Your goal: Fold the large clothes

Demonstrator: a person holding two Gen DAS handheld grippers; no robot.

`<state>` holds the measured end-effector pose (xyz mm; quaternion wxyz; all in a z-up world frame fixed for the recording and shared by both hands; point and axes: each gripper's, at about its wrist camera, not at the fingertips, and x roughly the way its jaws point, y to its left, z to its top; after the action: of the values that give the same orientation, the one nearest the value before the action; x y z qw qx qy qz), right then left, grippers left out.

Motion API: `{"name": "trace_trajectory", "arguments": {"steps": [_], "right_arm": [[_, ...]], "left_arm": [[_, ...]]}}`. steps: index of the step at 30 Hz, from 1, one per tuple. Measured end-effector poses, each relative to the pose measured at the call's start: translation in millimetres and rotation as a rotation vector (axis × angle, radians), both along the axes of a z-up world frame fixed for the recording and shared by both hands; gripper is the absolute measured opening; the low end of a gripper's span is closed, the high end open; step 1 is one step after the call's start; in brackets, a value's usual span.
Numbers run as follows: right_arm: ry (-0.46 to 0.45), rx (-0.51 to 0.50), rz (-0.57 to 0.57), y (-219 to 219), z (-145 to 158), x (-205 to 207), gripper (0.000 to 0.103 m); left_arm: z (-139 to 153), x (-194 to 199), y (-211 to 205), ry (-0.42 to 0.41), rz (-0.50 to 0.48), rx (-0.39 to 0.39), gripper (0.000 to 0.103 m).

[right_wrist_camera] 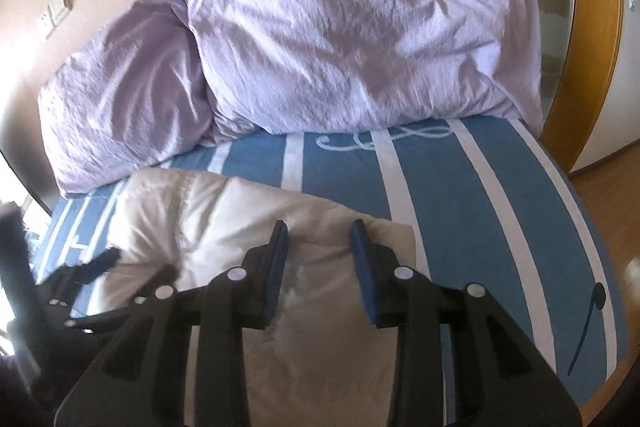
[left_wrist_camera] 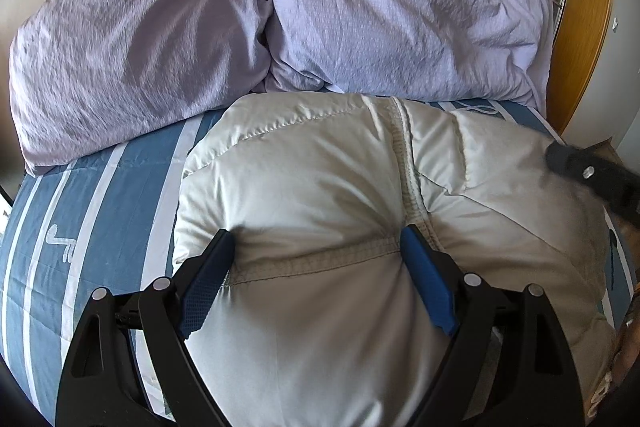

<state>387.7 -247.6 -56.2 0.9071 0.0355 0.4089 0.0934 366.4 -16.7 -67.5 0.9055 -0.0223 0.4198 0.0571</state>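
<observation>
Pressing into the puffy white jacket on the striped bed, the left gripper spreads wide to pin its hem; the right gripper hovers half-open near the jacket's far-right corner, gripping nothing.

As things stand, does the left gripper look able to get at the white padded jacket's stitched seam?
Probably yes. The left gripper has its tongs spread wide over the white padded jacket, and the stitched seam runs between them with nothing covering it.
</observation>
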Motion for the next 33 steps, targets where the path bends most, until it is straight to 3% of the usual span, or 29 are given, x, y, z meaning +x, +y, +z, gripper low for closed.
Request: {"name": "trace_trajectory", "arguments": {"steps": [8, 18, 21, 27, 33], "right_arm": [[0.036, -0.05, -0.01, 1, -34, 3, 0.033], [0.027, 0.022, -0.037, -10, -56, -1, 0.033], [0.02, 0.032, -0.039, -10, -57, -2, 0.033], [-0.002, 0.045, -0.049, -10, -58, -5, 0.034], [-0.026, 0.032, -0.053, -7, -59, -7, 0.035]], "left_arm": [[1, 2, 0, 0.002, -0.007, -0.015, 0.086], [28, 15, 9, 0.014, -0.005, -0.078, 0.085], [33, 26, 14, 0.004, 0.021, -0.056, 0.085], [12, 36, 17, 0.009, 0.04, 0.0, 0.089], [1, 36, 17, 0.003, 0.031, -0.003, 0.092]]}}
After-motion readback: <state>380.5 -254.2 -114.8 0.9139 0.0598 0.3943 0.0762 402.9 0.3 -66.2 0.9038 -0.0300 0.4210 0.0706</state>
